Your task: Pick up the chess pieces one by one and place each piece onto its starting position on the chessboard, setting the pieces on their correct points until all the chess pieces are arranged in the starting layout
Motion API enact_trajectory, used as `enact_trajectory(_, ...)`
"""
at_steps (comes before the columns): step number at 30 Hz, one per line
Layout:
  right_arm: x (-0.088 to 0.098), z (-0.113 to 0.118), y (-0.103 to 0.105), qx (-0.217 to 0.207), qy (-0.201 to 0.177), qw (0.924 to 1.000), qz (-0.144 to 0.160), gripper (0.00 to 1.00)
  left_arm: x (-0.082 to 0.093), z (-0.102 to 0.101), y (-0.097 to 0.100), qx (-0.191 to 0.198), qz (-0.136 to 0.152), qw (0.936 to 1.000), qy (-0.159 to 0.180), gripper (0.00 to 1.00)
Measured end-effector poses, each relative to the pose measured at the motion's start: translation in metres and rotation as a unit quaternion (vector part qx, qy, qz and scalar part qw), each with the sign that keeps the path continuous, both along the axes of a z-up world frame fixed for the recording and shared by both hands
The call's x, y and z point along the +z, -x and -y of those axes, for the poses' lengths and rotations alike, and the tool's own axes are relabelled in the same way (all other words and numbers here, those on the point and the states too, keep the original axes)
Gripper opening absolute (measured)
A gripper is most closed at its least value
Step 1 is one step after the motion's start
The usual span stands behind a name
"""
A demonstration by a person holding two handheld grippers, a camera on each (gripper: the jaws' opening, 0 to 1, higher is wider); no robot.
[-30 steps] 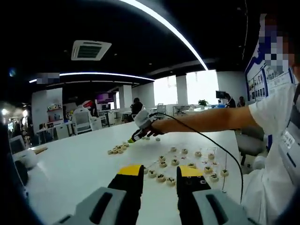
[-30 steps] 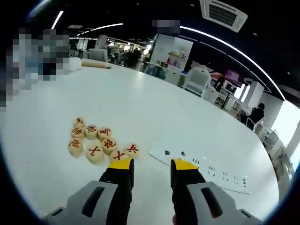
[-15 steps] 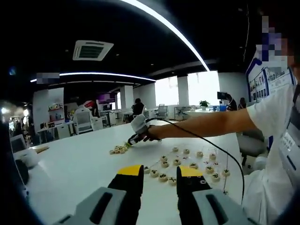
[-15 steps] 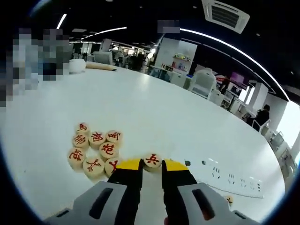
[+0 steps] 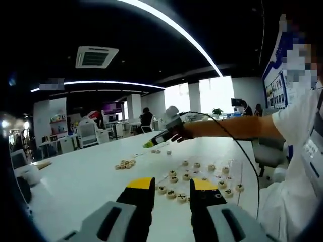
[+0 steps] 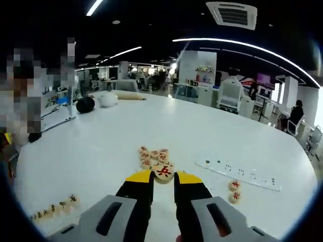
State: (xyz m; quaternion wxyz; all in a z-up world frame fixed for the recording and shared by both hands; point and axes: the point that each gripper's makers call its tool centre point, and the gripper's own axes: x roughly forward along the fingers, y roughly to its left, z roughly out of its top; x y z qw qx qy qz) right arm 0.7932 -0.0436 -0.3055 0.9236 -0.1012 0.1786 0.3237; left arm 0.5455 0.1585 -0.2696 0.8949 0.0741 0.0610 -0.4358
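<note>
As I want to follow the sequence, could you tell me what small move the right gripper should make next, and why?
Probably carry it toward the board and lower it. The right gripper is shut on a round cream chess piece with a red character, raised above the cluster of loose red-marked pieces on the white table, so only placing it remains.

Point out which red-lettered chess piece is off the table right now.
The piece clamped between the right gripper jaws, red character facing the camera. The other red pieces lie clustered on the white table beyond it.
</note>
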Motion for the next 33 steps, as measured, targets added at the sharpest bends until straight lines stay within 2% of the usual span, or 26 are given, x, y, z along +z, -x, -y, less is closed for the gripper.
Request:
enact_trajectory(3, 0.008, 0.005, 0.059, 0.040, -0.010, 0.9991, 0.009, 0.18, 0.004, 0.004, 0.006, -0.013, 0.005, 0.9999, 0.004, 0.29)
enact_trajectory(6, 0.013, 0.018, 0.104, 0.073, -0.029, 0.9969, -0.003, 0.18, 0.007, 0.008, 0.010, -0.023, 0.007, 0.9997, 0.011, 0.29)
enact_trajectory(9, 0.018, 0.031, 0.156, 0.109, -0.052, 0.9926, -0.001, 0.18, 0.007, 0.013, 0.013, -0.032, 0.007, 0.9994, 0.009, 0.29)
enact_trajectory(12, 0.017, 0.037, 0.203, 0.165, -0.047, 0.9852, 0.006, 0.18, 0.005, 0.019, 0.015, -0.041, 0.005, 0.9991, 0.009, 0.29)
enact_trajectory(15, 0.007, 0.051, 0.242, 0.203, -0.004, 0.9788, 0.027, 0.18, 0.003, 0.024, 0.015, -0.048, 0.003, 0.9988, 0.006, 0.29)
enact_trajectory(16, 0.002, 0.054, 0.255, 0.214, 0.001, 0.9765, 0.023, 0.18, 0.002, 0.026, 0.015, -0.050, 0.002, 0.9988, 0.005, 0.29)
enact_trajectory(17, -0.006, 0.056, 0.274, 0.238, 0.009, 0.9711, 0.015, 0.18, -0.001, 0.028, 0.015, -0.053, 0.000, 0.9986, 0.002, 0.29)
enact_trajectory(19, -0.017, 0.059, 0.293, 0.260, 0.030, 0.9651, 0.012, 0.18, -0.004, 0.031, 0.016, -0.056, -0.003, 0.9984, -0.001, 0.29)
enact_trajectory(20, -0.025, 0.057, 0.312, 0.288, 0.040, 0.9568, 0.011, 0.18, -0.005, 0.032, 0.016, -0.059, -0.004, 0.9982, -0.004, 0.29)
enact_trajectory(22, -0.033, 0.054, 0.336, 0.328, 0.050, 0.9431, 0.016, 0.18, -0.005, 0.033, 0.017, -0.062, -0.005, 0.9980, -0.003, 0.29)
enact_trajectory(24, -0.042, 0.052, 0.354, 0.364, 0.066, 0.9287, 0.021, 0.18, -0.007, 0.036, 0.020, -0.069, -0.005, 0.9976, -0.007, 0.29)
enact_trajectory(27, -0.051, 0.047, 0.370, 0.390, 0.076, 0.9176, 0.015, 0.18, -0.013, 0.041, 0.030, -0.090, -0.002, 0.9956, -0.025, 0.30)
enact_trajectory(30, -0.059, 0.038, 0.374, 0.397, 0.070, 0.9153, 0.008, 0.18, -0.017, 0.049, 0.046, -0.130, 0.013, 0.9904, -0.043, 0.30)
enact_trajectory(33, -0.065, 0.033, 0.373, 0.395, 0.063, 0.9165, -0.002, 0.18, -0.024, 0.056, 0.065, -0.172, 0.033, 0.9819, -0.072, 0.30)
